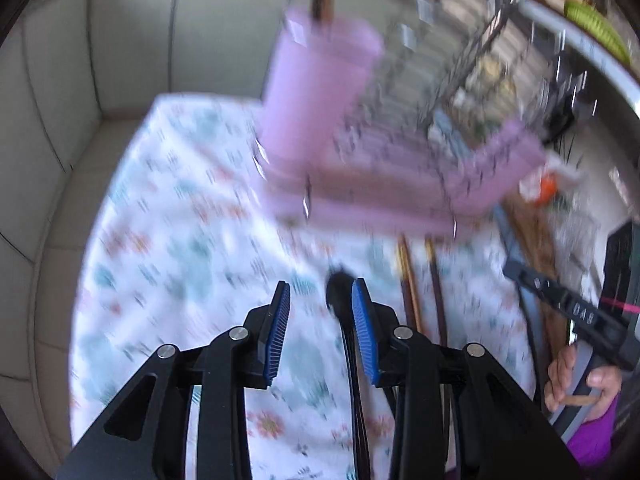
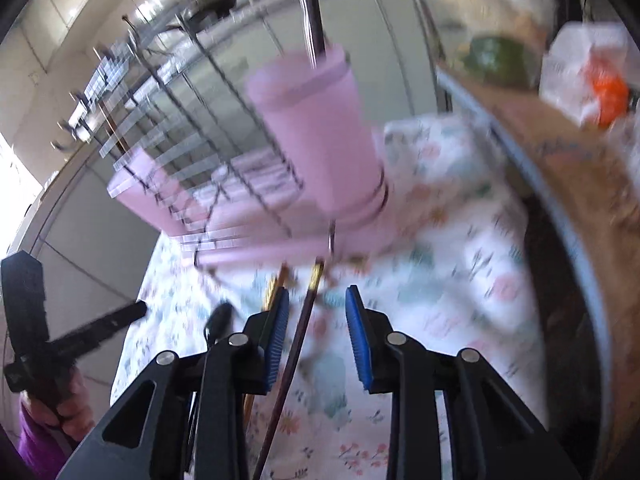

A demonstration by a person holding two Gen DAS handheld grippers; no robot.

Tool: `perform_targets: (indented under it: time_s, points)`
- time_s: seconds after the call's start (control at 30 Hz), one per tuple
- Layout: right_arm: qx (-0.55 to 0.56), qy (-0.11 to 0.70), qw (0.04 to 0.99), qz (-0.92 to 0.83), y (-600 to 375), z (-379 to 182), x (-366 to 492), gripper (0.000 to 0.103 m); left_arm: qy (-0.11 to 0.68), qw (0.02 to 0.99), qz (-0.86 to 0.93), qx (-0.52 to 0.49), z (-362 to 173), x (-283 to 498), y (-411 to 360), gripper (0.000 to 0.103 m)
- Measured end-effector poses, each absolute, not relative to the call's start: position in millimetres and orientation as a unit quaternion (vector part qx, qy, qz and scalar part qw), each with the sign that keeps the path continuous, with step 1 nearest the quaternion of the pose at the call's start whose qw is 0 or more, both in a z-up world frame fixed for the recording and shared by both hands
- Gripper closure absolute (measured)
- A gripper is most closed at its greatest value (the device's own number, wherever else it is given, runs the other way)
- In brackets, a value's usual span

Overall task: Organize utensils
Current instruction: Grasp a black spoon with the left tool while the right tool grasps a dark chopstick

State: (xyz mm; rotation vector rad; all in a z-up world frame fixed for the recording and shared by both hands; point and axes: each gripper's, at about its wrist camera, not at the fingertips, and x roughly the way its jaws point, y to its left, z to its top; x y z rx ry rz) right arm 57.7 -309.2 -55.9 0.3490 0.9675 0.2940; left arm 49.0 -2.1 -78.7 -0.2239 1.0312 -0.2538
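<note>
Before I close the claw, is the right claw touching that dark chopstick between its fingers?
Apart. The right wrist view shows the dark chopstick lying between the open right claw fingers with tablecloth showing on both sides.

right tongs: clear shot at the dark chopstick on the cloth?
Probably yes. The right tongs are open with the dark chopstick lying between the fingers on the tablecloth; nothing covers it, though blur hides the height.

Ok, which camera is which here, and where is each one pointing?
Left wrist: sits behind the open left gripper, looking down across the floral tablecloth at the pink plastic utensil cup; the right gripper and the hand show at the right edge.
Right wrist: sits behind the open right gripper, straddling a dark chopstick, facing the same cup; the left gripper shows at left.
Shared: cup, wire dish rack, tablecloth, chopsticks.
</note>
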Motion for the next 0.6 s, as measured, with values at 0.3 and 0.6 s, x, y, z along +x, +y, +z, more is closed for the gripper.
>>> perform_targets:
  time_s: [0.3, 0.6]
  points:
    - [0.201, 0.507, 0.824, 0.155, -307.7, -92.2, 65.6, 0.078, 0.561, 0.819, -0.111, -0.048, -128.1, 53.0, -41.7, 0.078]
    - [0.185, 0.535, 0.807, 0.166, -281.8, -112.3, 76.3, 0.078, 0.542, 0.833, -0.089, -0.062, -119.6, 46.3, -28.4, 0.095]
